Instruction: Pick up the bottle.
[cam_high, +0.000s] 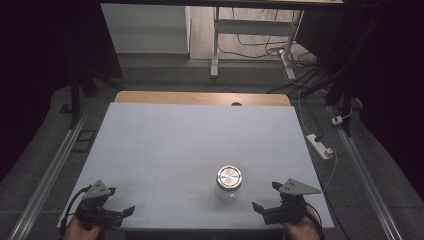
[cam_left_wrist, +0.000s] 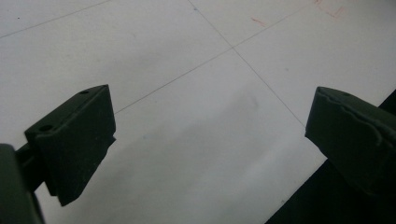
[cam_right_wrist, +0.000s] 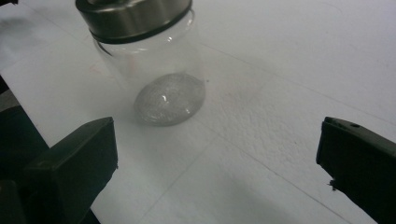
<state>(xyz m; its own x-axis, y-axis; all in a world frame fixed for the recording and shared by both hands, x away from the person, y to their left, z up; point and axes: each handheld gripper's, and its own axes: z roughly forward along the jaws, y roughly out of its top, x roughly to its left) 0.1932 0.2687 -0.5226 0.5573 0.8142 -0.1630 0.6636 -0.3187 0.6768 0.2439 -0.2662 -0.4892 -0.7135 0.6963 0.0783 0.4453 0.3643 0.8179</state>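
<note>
A clear glass jar (cam_high: 228, 183) with a brushed-metal lid (cam_high: 229, 177) stands upright on a pale blue-white board (cam_high: 190, 135), toward its near edge and right of centre.

The left gripper (cam_high: 121, 204) rests at the near-left corner, well apart from the jar, jaws spread wide over bare board crossed by thin pencilled lines. The right gripper (cam_high: 268, 196) sits just right of the jar, jaws wide apart and holding nothing. The board covers a wooden tabletop (cam_high: 200, 98) whose far strip shows beyond the jar. Farther back: grey carpet, a white desk frame (cam_high: 255, 30), tangled cables, and a white power strip (cam_high: 320, 146) to the right.
</note>
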